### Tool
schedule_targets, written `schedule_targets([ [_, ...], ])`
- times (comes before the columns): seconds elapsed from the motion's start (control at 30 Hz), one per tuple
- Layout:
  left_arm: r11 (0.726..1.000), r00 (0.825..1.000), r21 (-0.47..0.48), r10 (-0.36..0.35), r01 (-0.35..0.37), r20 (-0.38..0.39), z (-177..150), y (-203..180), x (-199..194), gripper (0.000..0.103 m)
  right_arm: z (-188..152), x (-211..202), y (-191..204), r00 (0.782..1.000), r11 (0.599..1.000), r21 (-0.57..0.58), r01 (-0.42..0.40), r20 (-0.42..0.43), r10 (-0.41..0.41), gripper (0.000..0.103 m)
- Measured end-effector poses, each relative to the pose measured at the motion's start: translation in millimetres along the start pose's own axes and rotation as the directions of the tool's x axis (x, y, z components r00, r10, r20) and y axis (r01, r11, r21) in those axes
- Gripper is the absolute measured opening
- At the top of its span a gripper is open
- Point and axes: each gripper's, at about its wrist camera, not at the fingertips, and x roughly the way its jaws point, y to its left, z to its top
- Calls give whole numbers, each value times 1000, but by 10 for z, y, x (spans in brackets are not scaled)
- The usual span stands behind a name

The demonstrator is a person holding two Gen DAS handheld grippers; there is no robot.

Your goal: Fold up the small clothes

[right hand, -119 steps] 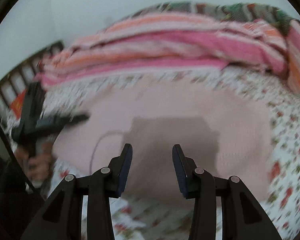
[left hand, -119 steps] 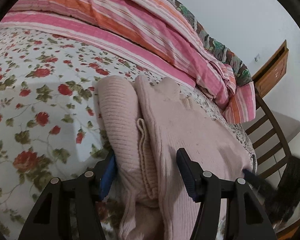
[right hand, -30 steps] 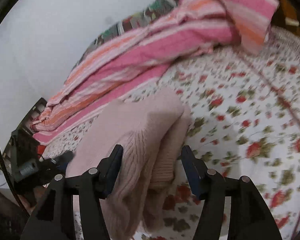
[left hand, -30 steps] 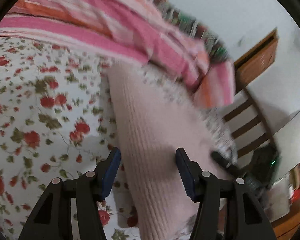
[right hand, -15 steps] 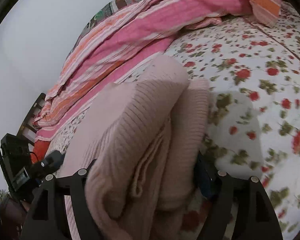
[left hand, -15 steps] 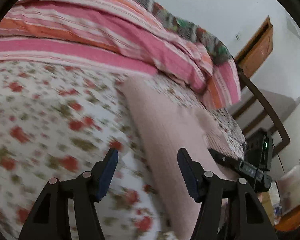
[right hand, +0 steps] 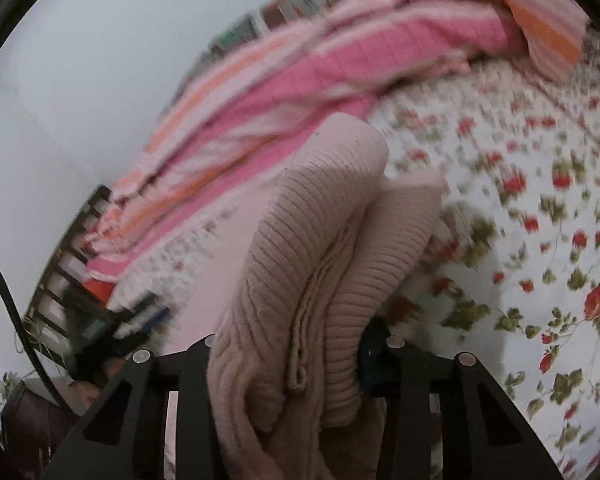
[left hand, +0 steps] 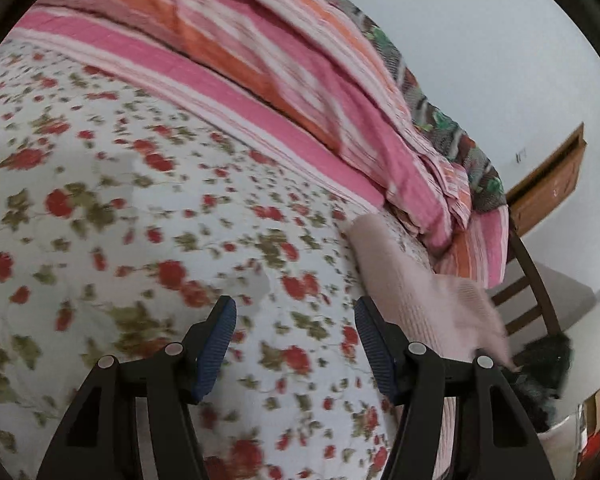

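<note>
The folded pink ribbed sweater [right hand: 324,264] lies on the floral bedsheet [right hand: 540,240]. Its thick folded end is bunched between the fingers of my right gripper [right hand: 290,352]. The jaws are closing on it and the pads press into the knit; the left pad is hidden by the cloth. In the left wrist view the sweater [left hand: 412,280] lies off to the right, beside the right finger. My left gripper [left hand: 294,344] stands open over the bare sheet with nothing between its fingers. It shows blurred at the left [right hand: 120,324] in the right wrist view.
A pink and orange striped quilt [left hand: 284,92] is heaped along the far side of the bed, with a patterned blanket behind it. A wooden chair back [left hand: 532,292] stands past the bed's right end. The floral sheet [left hand: 120,200] spreads wide to the left.
My left gripper has swung left, off the sweater and over the floral sheet. The right jaws widened around the sweater's folded end, then closed onto it.
</note>
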Motion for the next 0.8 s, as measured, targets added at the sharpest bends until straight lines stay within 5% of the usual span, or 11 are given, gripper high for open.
schedule_targets([
  [0.1,1000,1000,-25,-16,16,5,-6,88,-64,59,77,-230,356,996,998,-56,-4,89,9,38],
  [0.3,994,996,-71,-86,87,15,1,166,-215,59,231,-481,978,961,967,-160,197,226,-159,37],
  [0.5,995,994,-38,-93,95,53,26,85,-363,59,391,-237,1184,942,952,-117,282,220,-252,37],
  [0.67,994,992,-40,-100,103,74,74,132,-451,59,445,163,1360,967,978,-76,194,184,-178,37],
  [0.73,995,993,-39,-86,90,84,100,159,-468,59,473,310,1335,986,1000,-19,19,165,-16,37],
  [0.8,995,993,-44,-85,89,83,115,185,-471,59,470,447,1180,976,982,81,-169,152,155,37],
])
